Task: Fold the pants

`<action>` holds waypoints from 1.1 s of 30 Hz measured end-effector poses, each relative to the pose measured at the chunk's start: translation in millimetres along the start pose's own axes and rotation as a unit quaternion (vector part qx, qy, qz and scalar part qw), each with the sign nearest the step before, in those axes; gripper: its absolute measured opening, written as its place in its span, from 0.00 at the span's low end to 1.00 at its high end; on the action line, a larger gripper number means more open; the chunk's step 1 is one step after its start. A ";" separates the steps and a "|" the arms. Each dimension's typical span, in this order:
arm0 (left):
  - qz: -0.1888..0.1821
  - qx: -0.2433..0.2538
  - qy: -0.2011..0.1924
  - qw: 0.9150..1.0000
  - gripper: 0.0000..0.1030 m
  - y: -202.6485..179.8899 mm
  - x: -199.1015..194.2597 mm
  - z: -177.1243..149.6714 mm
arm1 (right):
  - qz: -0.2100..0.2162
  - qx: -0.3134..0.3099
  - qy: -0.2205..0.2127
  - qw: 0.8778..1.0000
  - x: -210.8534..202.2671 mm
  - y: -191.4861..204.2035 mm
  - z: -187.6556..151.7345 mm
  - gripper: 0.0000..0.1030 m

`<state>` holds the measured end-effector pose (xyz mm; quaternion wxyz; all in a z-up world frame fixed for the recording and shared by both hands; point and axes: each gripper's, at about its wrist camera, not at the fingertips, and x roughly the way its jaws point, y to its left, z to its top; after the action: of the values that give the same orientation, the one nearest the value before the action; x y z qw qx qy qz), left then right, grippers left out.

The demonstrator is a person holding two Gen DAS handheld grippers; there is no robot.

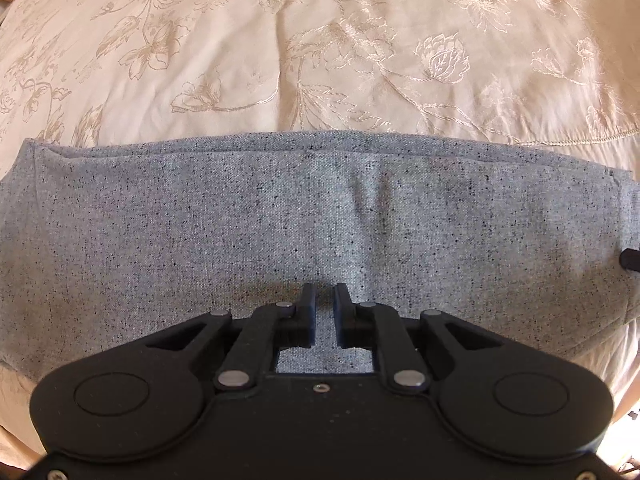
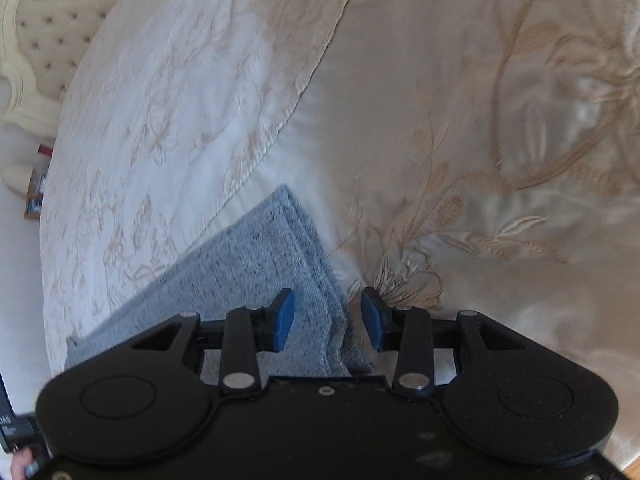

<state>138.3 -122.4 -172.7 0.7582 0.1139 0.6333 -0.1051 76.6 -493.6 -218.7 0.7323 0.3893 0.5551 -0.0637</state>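
Grey speckled pants (image 1: pixel 280 220) lie folded in a flat band across a cream embroidered bedspread (image 1: pixel 320 60). My left gripper (image 1: pixel 325 290) points straight down over the middle of the pants near their front edge. Its black fingers stand a narrow gap apart, tips at the cloth, and the fabric under them looks flat with nothing pinched. In the right wrist view one end of the pants (image 2: pixel 248 256) shows stacked layers with a corner pointing away. My right gripper (image 2: pixel 328 300) is open, and its blue pads (image 2: pixel 285 316) straddle the layered side edge without touching it.
A whiter cover with a corded edge (image 2: pixel 180 100) overlaps the bedspread (image 2: pixel 500 120) on the left. A tufted headboard (image 2: pixel 44 20) stands at the far left. A hand (image 2: pixel 20 464) holds a black device (image 2: pixel 12 428) at the lower left. A small dark object (image 1: pixel 631 260) pokes in at the right edge.
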 end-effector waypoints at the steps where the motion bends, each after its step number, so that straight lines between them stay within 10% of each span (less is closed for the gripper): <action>1: -0.001 0.001 0.000 1.000 0.18 -0.8 0.1 1.6 | 0.007 -0.006 0.009 1.000 0.9 0.5 -3.6 0.38; 6: -0.006 0.016 -0.009 1.000 0.18 -8.3 3.4 18.5 | 0.029 -0.035 0.019 0.999 -3.0 5.4 -22.0 0.41; 10: -0.014 0.026 -0.024 0.999 0.18 -15.3 9.5 40.9 | 0.018 -0.054 -0.012 0.998 -12.3 14.4 -28.8 0.08; 20: -0.041 0.001 -0.008 0.999 0.16 -12.5 36.7 80.7 | 0.006 -0.084 -0.054 0.995 -40.8 52.7 -34.2 0.08; 26: -0.047 -0.018 -0.032 0.998 0.16 3.3 -10.1 44.6 | -0.003 -0.086 -0.064 0.994 -53.3 64.9 -36.6 0.08; 33: -0.060 -0.016 0.035 0.997 0.16 -6.6 20.4 -15.0 | -0.016 -0.096 -0.075 0.992 -60.3 84.3 -43.0 0.08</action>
<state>125.9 -124.5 -195.6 0.7294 0.0672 0.6671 -0.1359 65.4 -428.4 -128.1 0.8050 0.3020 0.5082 -0.0507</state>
